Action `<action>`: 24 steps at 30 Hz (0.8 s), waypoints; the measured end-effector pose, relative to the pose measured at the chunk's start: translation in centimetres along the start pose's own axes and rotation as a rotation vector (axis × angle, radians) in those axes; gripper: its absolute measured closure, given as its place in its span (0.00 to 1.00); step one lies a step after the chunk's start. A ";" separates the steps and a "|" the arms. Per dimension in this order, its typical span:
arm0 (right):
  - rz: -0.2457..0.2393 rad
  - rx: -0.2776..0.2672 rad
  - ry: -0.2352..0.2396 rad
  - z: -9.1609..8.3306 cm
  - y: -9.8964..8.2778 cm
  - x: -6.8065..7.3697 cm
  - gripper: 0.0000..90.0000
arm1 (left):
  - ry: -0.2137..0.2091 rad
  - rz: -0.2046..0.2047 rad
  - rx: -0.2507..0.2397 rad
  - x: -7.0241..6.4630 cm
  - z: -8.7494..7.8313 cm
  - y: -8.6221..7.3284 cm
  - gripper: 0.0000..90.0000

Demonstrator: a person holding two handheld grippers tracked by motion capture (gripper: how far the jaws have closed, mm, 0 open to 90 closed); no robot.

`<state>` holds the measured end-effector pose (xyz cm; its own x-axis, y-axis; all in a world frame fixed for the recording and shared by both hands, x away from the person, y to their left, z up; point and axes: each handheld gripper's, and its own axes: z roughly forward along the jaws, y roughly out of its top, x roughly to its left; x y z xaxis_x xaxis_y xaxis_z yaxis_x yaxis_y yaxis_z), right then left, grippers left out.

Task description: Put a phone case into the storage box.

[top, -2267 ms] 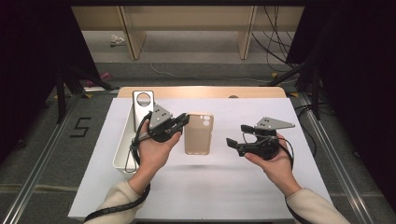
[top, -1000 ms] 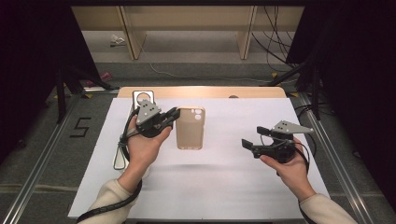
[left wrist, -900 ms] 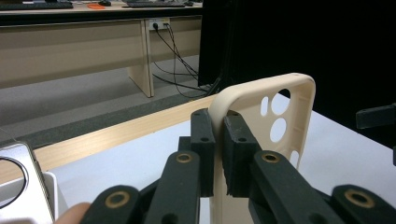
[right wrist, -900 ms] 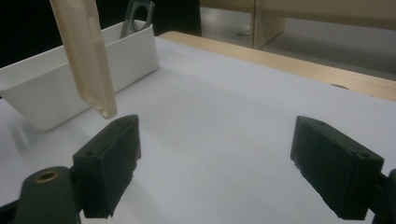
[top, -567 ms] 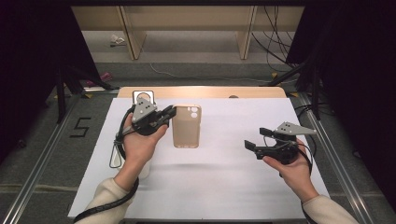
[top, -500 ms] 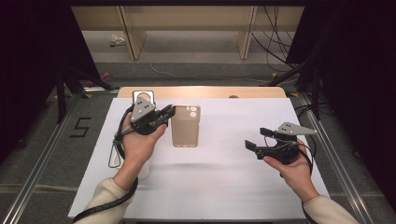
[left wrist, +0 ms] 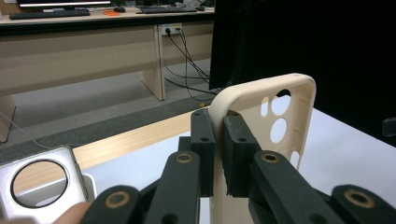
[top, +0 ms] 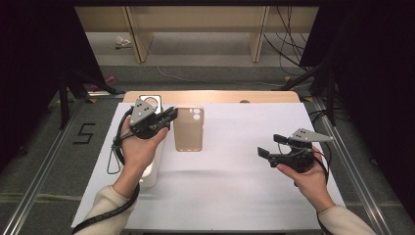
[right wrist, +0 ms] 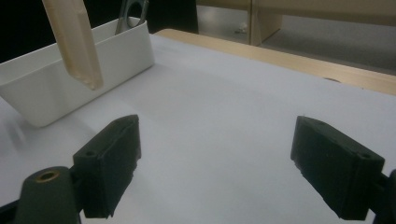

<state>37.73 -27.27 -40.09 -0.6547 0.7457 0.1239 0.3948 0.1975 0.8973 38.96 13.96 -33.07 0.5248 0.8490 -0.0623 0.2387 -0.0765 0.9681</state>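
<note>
A tan phone case (top: 188, 129) is held up off the white table (top: 235, 196) by the left gripper (top: 166, 116). The case is pinched by its thin side edge, close to the corner with the camera holes, most likely because that rim is the only part slim enough to fit between the jaws. In the left gripper view the case (left wrist: 271, 121) is seen standing up past the jaw tips, with its round holes off to one side of them. The jaws are squeezed nearly together, and the rim of the case is pressed on both sides by the black pads.

A white bin (top: 149, 171) lies under the hand that holds this gripper, and a silver block with a round hole (top: 149, 100) sits beyond it. The case may be meant for the bin, but that is only a guess.

The right gripper (top: 269, 152) is kept low over the table, well apart from the case. Its jaws are spread wide, and nothing is held or touched by them. In the right gripper view only bare table is seen between the two pads, while the case (right wrist: 74, 42) hangs far ahead of one jaw, in front of the bin (right wrist: 70, 79). This gripper seems to be kept ready to help.
</note>
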 end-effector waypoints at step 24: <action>0.006 0.003 -0.003 0.1 0.0 0.0 0.19 | 0.026 -0.002 -0.021 2.3 -0.9 1.1 0.93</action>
<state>37.81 -27.23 -40.17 -0.6503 0.7488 0.1282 0.4010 0.1950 0.8951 39.64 16.31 -31.96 0.5032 0.8622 -0.0581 0.2222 -0.0641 0.9729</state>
